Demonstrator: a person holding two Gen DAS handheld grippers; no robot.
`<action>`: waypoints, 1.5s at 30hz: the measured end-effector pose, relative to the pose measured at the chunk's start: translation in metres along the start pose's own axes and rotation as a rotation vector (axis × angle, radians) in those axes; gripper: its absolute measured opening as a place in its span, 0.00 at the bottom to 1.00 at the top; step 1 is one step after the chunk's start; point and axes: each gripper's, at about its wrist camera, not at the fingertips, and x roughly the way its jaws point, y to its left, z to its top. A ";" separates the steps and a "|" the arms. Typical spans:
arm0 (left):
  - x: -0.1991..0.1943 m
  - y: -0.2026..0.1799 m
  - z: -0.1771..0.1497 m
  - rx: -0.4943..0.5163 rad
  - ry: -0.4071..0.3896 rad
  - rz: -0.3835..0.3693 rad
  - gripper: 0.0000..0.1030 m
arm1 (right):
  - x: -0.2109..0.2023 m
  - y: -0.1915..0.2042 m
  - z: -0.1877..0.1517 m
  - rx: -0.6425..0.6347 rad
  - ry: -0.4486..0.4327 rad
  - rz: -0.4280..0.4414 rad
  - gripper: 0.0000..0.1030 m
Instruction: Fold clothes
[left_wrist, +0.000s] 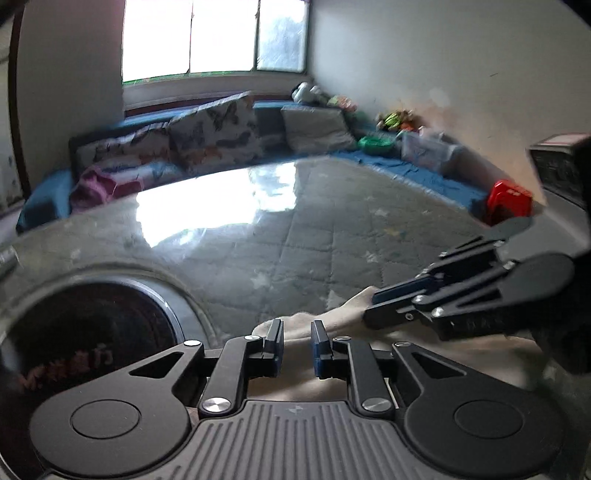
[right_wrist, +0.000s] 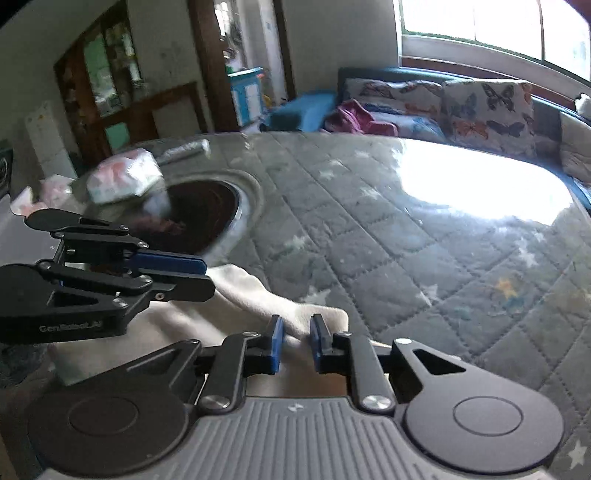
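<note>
A cream-white garment lies at the near edge of the glass-topped table. My left gripper sits over it with its jaws a small gap apart and cloth between them. My right gripper stands the same way over the garment's edge, jaws slightly apart with a ridge of cloth in the gap. Each gripper shows in the other's view: the right one at the right of the left wrist view, the left one at the left of the right wrist view. Much of the garment is hidden under the grippers.
A dark round recess is set in the table at the left. A wrapped packet and a tube lie beyond it. A sofa with butterfly cushions runs behind the table. A red box sits at the right.
</note>
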 end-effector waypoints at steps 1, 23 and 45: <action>0.005 0.001 -0.001 -0.004 0.018 0.011 0.18 | 0.001 0.002 -0.001 -0.011 -0.001 -0.007 0.14; -0.006 -0.029 -0.004 0.062 -0.019 0.012 0.29 | -0.080 -0.050 -0.051 0.169 -0.067 -0.108 0.15; -0.006 -0.077 -0.017 0.169 -0.034 -0.120 0.29 | -0.058 -0.033 -0.052 0.069 -0.124 -0.190 0.04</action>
